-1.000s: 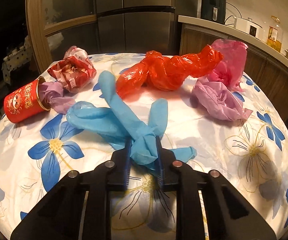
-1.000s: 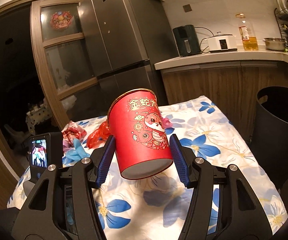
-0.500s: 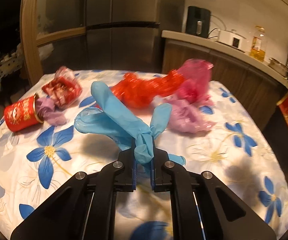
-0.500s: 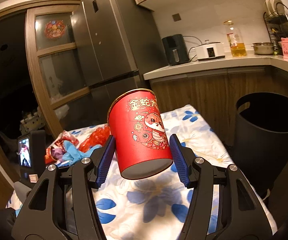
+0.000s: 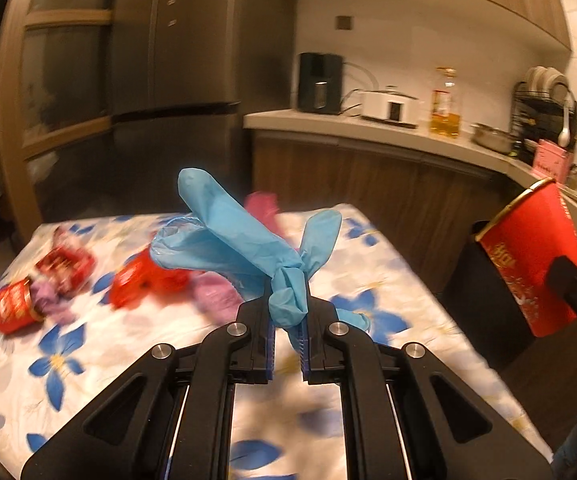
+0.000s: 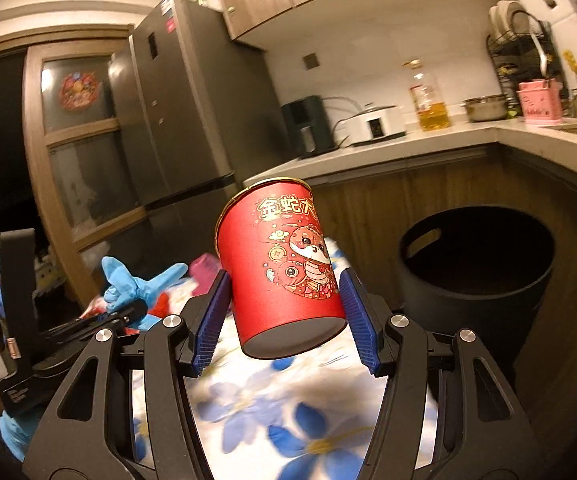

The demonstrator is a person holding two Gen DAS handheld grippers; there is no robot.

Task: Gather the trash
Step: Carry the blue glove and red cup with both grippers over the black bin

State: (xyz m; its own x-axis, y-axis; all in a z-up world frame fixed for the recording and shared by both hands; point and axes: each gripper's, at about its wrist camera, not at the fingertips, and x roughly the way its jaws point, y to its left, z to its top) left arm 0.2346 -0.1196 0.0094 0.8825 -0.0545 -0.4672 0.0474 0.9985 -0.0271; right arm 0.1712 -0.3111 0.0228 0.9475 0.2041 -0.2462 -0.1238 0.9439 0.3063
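My left gripper (image 5: 288,326) is shut on a blue glove (image 5: 248,248), lifted clear of the flowered table (image 5: 400,280); the glove (image 6: 136,284) and that gripper (image 6: 136,308) also show at the left of the right wrist view. My right gripper (image 6: 284,316) is shut on a red paper cup (image 6: 284,268), tilted in the air; the same cup (image 5: 536,264) appears at the right of the left wrist view. A black trash bin (image 6: 476,264) stands open on the floor, right of the table.
On the table lie a second red cup (image 5: 12,308) stuffed with purple plastic, a red wrapper (image 5: 64,264), a red bag (image 5: 144,280), and pink and purple bags (image 5: 216,296). A counter (image 6: 428,140) with appliances runs behind; a fridge (image 6: 184,120) stands beyond the table.
The left gripper closed on the blue glove and raised it off the table, swinging right. The right gripper carried the red cup rightward, so the black bin now looms larger.
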